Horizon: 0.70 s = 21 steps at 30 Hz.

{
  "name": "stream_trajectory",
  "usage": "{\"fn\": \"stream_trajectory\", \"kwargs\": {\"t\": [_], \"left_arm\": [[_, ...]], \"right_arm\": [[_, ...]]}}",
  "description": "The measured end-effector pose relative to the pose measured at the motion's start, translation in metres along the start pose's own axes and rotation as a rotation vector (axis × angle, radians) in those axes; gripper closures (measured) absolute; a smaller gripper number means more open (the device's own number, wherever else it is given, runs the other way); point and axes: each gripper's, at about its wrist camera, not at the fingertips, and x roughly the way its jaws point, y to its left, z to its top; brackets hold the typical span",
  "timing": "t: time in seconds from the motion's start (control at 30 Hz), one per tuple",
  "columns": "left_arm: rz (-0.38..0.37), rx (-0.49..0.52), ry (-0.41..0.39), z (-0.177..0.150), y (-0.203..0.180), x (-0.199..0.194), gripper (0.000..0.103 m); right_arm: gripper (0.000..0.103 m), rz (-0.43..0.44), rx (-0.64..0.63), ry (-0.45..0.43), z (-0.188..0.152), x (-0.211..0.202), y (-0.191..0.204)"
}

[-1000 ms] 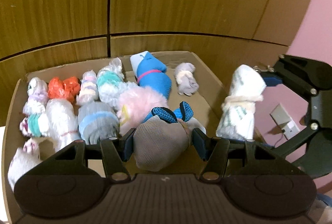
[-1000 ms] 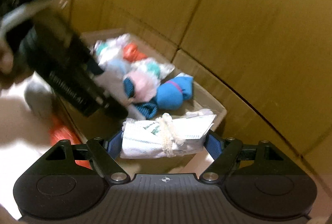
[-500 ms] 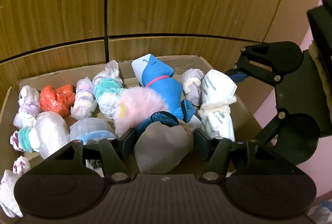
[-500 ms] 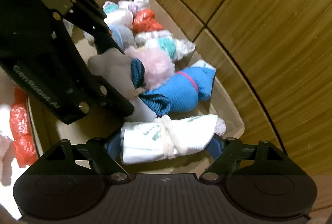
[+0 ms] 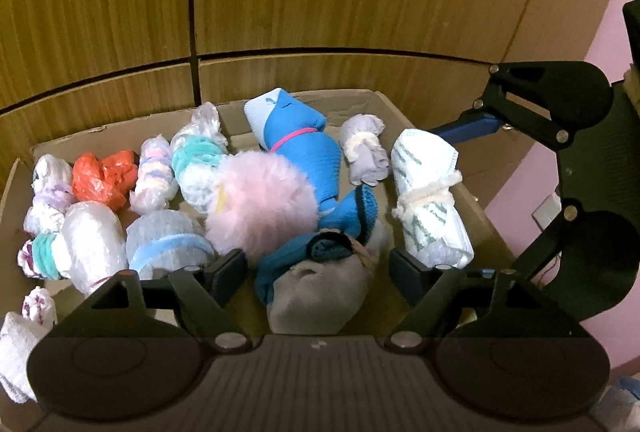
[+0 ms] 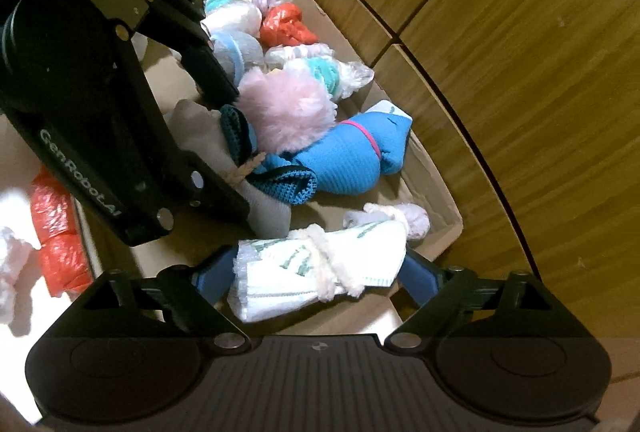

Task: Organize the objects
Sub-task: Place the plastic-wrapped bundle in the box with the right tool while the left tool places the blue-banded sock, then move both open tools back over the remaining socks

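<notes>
**Both grippers spread over the sock box**

We find the left gripper [image 5: 316, 266] over the cardboard box [image 5: 376, 100], its jaws spread and just now widening. The grey sock bundle [image 5: 320, 296] lies between them on the box floor, with clear gaps to both pads. Left of the left jaw sits a grey-and-blue roll [image 5: 168, 244]; just ahead of the jaws lie a pink fluffy ball [image 5: 264, 204] and a blue sock [image 5: 304, 148].

To the right of the left gripper's jaws, the white rolled sock [image 5: 432, 200] rests against the box's right wall. In the right wrist view that white roll [image 6: 320, 268] lies crosswise between the jaws of the right gripper [image 6: 318, 276], which have also been opening. The right pad stands apart from it. The left pad is close against the roll's end; we cannot tell whether it touches.
</notes>
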Motion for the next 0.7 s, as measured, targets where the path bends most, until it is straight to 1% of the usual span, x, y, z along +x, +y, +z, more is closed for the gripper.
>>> {"fn": "stream_trajectory", "kwargs": {"t": [0.2,0.27,0.3,0.33,0.43,0.57,0.7], "left_arm": [[-0.009,0.013,-0.021,0.001,0.003,-0.021,0.021],[-0.005,0.015,-0.029,-0.001,0.005,-0.030,0.020],[-0.003,0.016,-0.030,0.003,0.001,-0.026,0.020],[-0.001,0.016,-0.035,0.002,0.003,-0.030,0.020],[0.006,0.002,-0.045,0.001,0.007,-0.037,0.020],[0.024,-0.014,-0.069,-0.009,0.021,-0.058,0.020],[0.044,-0.026,-0.089,-0.022,0.031,-0.075,0.020]], "right_arm": [[0.013,-0.027,0.027,-0.017,-0.002,-0.021,0.001],[0.012,-0.030,0.043,-0.033,-0.003,-0.031,0.003],[0.011,-0.030,0.051,-0.044,-0.004,-0.036,0.004],[0.010,-0.028,0.058,-0.048,-0.005,-0.039,0.005],[0.010,-0.029,0.068,-0.047,-0.005,-0.044,0.009],[0.010,-0.032,0.107,-0.069,-0.008,-0.058,0.015],[0.010,-0.038,0.180,-0.124,-0.014,-0.078,0.020]]}}
